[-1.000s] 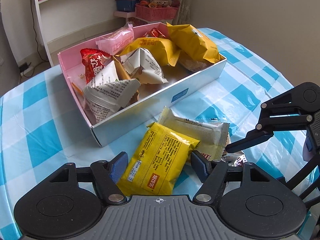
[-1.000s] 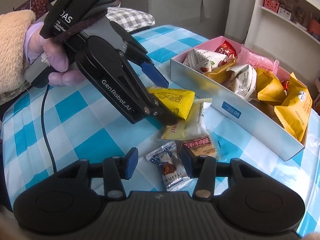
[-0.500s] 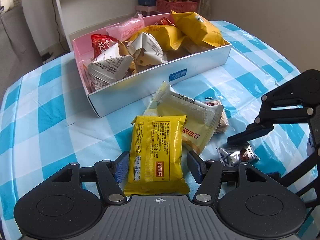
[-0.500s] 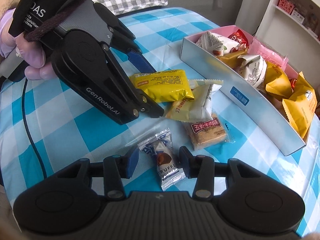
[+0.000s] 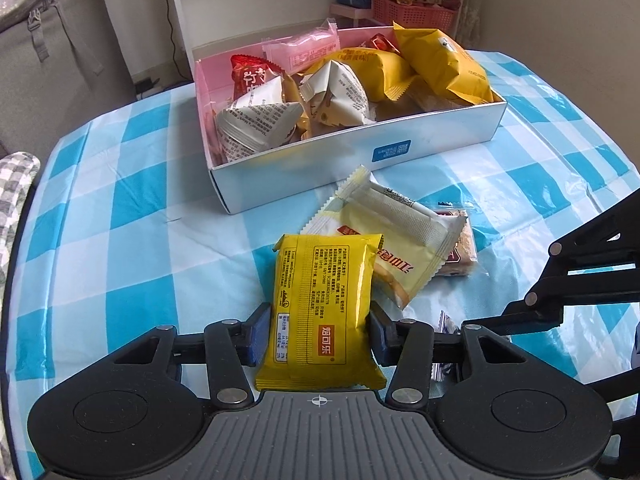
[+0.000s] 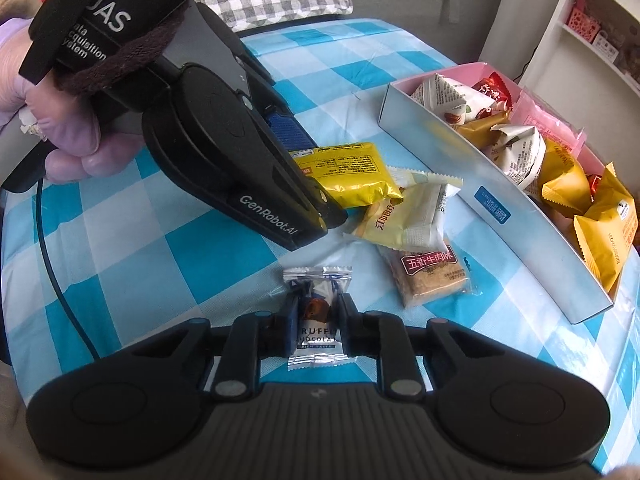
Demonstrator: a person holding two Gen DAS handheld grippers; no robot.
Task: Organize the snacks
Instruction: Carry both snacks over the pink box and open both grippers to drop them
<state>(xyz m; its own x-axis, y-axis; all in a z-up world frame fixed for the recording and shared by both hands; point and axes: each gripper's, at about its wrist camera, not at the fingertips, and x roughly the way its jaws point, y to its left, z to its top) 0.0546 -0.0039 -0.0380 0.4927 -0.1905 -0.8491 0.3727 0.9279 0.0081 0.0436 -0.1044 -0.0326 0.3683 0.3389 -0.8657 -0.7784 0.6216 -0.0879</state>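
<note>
My left gripper (image 5: 318,330) is shut on a yellow snack packet (image 5: 322,308), its blue pads pressed to both sides; the packet also shows in the right wrist view (image 6: 348,170). My right gripper (image 6: 318,322) is shut on a small silver truffle chocolate wrapper (image 6: 318,320) at table level. A pale yellow biscuit packet (image 5: 388,236) and a clear-wrapped brown bar (image 6: 430,276) lie on the checked cloth. The white-and-pink box (image 5: 420,148) beyond holds several snack packets.
A blue-and-white checked cloth (image 5: 120,220) covers the table. White shelves with pink baskets (image 5: 412,8) stand behind the box. A grey sofa (image 5: 60,60) is at the left. The left gripper's body (image 6: 224,140) fills the upper left of the right wrist view.
Both grippers have closed: the left onto the yellow packet, the right onto the truffle wrapper. The left gripper has pulled back from the box, with the yellow packet off the pale one.
</note>
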